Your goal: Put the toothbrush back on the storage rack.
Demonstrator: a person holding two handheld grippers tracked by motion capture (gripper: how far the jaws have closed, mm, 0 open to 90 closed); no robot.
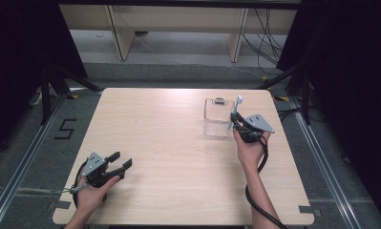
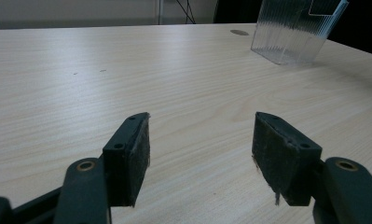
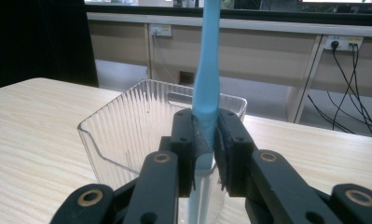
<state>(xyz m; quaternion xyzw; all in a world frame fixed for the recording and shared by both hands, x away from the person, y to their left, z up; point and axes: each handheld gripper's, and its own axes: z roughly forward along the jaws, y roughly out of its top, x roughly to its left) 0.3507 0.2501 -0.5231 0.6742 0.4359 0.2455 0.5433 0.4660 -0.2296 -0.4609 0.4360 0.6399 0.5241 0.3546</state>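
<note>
We see a blue toothbrush [image 3: 208, 70] standing upright, clamped between the pads of the right gripper [image 3: 207, 149] at the near wall of a clear ribbed plastic container [image 3: 127, 126]. Its lower end seems to reach down inside the container, though the jaws hide that part. In the high view the toothbrush [image 1: 237, 106] rises at the container's [image 1: 218, 117] right edge, toward the far right of the wooden table [image 1: 178, 157]. Well apart, at the near left corner, our left gripper [image 2: 201, 149] rests low over the bare table with its jaws spread wide and nothing between them.
</note>
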